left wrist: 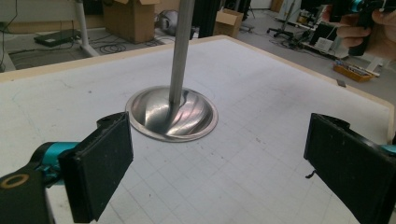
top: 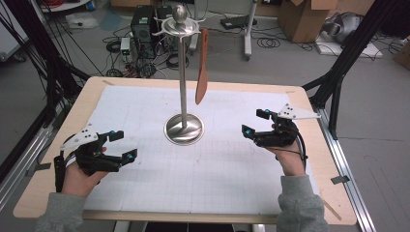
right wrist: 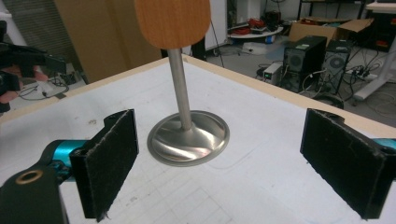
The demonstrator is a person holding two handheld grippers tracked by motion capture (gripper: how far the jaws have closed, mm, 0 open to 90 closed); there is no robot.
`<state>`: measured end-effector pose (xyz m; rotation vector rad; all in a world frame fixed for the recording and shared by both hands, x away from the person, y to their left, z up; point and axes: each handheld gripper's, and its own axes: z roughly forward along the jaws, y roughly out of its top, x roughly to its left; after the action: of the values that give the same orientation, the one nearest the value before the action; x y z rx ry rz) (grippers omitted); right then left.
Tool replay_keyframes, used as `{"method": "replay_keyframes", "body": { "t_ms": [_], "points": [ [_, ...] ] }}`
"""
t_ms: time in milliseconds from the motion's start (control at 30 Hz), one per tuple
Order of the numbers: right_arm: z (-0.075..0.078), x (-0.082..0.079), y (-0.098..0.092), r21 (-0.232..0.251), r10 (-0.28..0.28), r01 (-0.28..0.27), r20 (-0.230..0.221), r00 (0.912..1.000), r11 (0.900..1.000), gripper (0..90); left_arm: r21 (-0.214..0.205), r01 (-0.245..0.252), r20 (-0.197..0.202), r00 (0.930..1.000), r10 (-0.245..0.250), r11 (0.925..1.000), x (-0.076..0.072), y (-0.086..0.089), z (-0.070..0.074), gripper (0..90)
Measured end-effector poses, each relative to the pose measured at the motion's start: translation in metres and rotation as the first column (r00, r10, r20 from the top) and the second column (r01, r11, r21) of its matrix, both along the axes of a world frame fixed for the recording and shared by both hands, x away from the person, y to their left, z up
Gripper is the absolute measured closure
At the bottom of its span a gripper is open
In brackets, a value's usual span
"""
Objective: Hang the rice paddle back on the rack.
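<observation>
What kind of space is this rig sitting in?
Most likely a robotics or engineering lab: desktop computer towers and loose cables sit on the floor, cardboard boxes stand behind, and the table carries a gridded mat.

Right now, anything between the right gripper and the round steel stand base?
No. In the high view, bare white gridded mat separates right gripper from base.
</observation>
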<state>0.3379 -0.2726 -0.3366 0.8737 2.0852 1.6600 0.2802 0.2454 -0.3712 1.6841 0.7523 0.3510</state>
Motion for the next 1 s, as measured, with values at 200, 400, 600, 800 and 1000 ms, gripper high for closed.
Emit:
{"method": "replay_keyframes", "body": {
  "t_ms": [200,400,600,800,1000],
  "points": [
    [-0.007,-0.003,-0.006,-0.008,-0.011,0.011,0.001,0.9999,0.9999,10.1,0.002,0.000,0.000,1.0000,0.000,1.0000,0.000,0.000,0.000,8.4],
    [-0.012,-0.006,-0.011,-0.033,-0.021,0.021,-0.006,0.9997,0.9992,10.1,0.005,0.004,-0.001,1.0000,-0.004,1.0000,0.001,-0.001,-0.001,8.5],
    [-0.011,-0.010,-0.015,-0.029,-0.032,0.032,0.009,0.9994,0.9991,10.1,0.003,0.001,0.001,1.0000,-0.001,1.0000,0.000,0.000,0.000,8.4],
    [-0.019,-0.014,-0.022,-0.017,-0.047,0.047,0.003,0.9989,0.9987,10.1,0.005,0.003,0.000,1.0000,-0.003,1.0000,0.000,-0.001,-0.001,8.4],
    [-0.027,-0.016,-0.027,-0.011,-0.060,0.060,-0.012,0.9981,0.9982,10.1,0.006,0.004,-0.003,1.0000,-0.004,1.0000,0.000,-0.002,-0.001,8.4]
  ]
}}
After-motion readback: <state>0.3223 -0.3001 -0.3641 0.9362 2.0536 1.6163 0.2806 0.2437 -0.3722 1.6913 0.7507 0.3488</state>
